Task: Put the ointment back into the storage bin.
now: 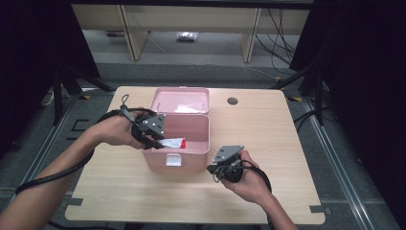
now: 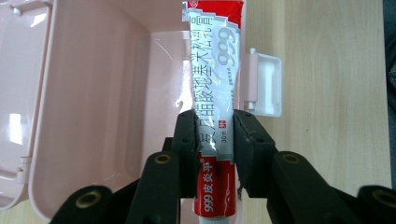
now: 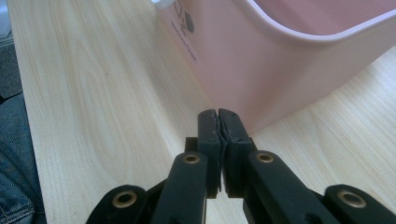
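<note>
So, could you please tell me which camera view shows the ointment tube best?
The left gripper view: the tube is close up, print readable, clamped between the left gripper jaws over the open pink box. In the high view the tube is small. The right gripper view faces the box's outer wall.

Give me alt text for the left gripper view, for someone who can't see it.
The left gripper clamps a red and silver ointment tube between its two black jaws, holding it over the open pink box. The box's white latch and the wooden table show to the right.
</note>
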{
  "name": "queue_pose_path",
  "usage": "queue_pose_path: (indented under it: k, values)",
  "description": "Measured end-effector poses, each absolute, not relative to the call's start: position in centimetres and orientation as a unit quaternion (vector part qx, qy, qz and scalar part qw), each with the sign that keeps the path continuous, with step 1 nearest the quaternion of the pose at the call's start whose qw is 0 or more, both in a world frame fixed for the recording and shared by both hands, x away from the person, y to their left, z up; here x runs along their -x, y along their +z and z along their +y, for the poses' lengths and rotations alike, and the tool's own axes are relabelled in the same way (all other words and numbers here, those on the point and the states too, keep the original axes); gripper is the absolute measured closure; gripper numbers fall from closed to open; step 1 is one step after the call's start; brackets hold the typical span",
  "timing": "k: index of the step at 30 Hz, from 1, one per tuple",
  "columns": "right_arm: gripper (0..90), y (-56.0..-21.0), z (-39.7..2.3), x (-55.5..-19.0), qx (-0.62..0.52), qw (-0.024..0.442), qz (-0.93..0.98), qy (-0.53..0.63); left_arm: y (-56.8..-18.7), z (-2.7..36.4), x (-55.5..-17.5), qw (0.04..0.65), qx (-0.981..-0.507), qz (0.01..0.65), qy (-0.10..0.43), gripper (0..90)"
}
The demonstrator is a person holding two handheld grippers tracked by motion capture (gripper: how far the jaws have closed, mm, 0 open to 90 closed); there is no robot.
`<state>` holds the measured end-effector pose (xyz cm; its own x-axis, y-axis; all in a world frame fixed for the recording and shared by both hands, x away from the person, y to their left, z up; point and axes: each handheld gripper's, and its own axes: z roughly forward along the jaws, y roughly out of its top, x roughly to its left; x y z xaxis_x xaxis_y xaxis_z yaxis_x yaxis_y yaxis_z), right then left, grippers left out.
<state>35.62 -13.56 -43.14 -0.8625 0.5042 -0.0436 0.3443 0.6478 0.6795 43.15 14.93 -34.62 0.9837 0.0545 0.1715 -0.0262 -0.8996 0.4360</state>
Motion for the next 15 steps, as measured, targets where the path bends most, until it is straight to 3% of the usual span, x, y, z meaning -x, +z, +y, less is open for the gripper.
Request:
queue_pose_path:
  k: [15]
  values:
    - [88.7,-43.18,-13.68,-35.68,-0.232,0.117,0.901,0.347,-35.38,14.60,-44.15,0.205,-0.975,0.010,0.081,71.7]
